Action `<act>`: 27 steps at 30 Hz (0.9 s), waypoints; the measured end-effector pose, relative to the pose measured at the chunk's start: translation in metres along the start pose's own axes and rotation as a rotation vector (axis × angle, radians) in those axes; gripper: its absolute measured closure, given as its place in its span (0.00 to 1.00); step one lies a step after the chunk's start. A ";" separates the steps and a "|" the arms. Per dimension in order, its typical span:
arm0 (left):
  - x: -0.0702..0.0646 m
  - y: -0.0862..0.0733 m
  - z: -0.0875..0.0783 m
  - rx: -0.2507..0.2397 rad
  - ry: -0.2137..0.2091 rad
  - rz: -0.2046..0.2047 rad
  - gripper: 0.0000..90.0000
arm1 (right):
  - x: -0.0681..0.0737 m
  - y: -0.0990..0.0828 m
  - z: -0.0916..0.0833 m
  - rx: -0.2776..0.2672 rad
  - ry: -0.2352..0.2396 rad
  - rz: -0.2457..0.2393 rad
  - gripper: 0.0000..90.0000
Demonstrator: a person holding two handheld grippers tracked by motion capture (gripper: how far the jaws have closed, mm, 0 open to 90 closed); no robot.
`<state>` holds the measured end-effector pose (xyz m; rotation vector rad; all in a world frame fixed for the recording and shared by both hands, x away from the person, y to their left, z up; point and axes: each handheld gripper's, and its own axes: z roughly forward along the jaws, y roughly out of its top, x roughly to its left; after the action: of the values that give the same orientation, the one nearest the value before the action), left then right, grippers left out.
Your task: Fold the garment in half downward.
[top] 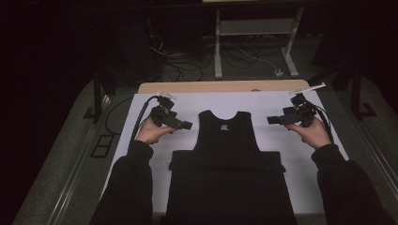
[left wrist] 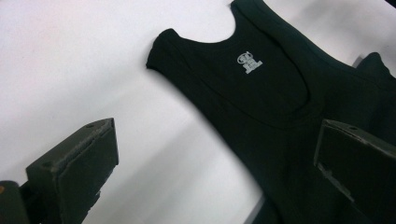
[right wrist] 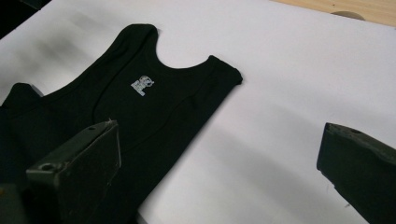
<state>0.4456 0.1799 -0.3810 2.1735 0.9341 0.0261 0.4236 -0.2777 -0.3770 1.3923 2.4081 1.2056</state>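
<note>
The black vest [top: 227, 145] lies flat between the left claw [top: 187, 125] and right claw [top: 271, 120], both wide apart.

Matt black cloth vest [top: 228, 140]

A small white printed label [left wrist: 249, 61] sits inside the neckline of the black tank top [top: 227, 140]; its marks are too small and blurred to read.

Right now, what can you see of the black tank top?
The black tank top lies flat on the white sheet, neck toward the far edge. It looks like soft knit cloth, sleeveless, with a scooped neckline and a small white printed label inside. Its lower part is folded across the body. Neither gripper touches it.
</note>
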 end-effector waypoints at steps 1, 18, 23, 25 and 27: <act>0.000 0.001 0.002 -0.004 0.001 -0.001 0.00 | 0.000 0.001 0.002 0.003 0.000 -0.003 0.00; 0.006 -0.001 0.031 0.000 0.005 -0.019 0.00 | 0.001 0.002 0.032 0.026 0.016 0.006 0.00; 0.006 -0.003 0.036 -0.011 -0.002 -0.038 0.00 | 0.003 0.001 0.040 0.032 0.025 0.006 0.00; 0.006 -0.003 0.038 -0.012 -0.006 -0.038 0.00 | 0.003 0.000 0.043 0.034 0.029 0.007 0.00; 0.007 -0.004 0.041 -0.016 -0.008 -0.041 0.00 | 0.004 0.000 0.047 0.040 0.033 0.005 0.00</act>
<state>0.4604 0.1598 -0.4140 2.1372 0.9706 0.0050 0.4424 -0.2477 -0.4078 1.4004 2.4652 1.1974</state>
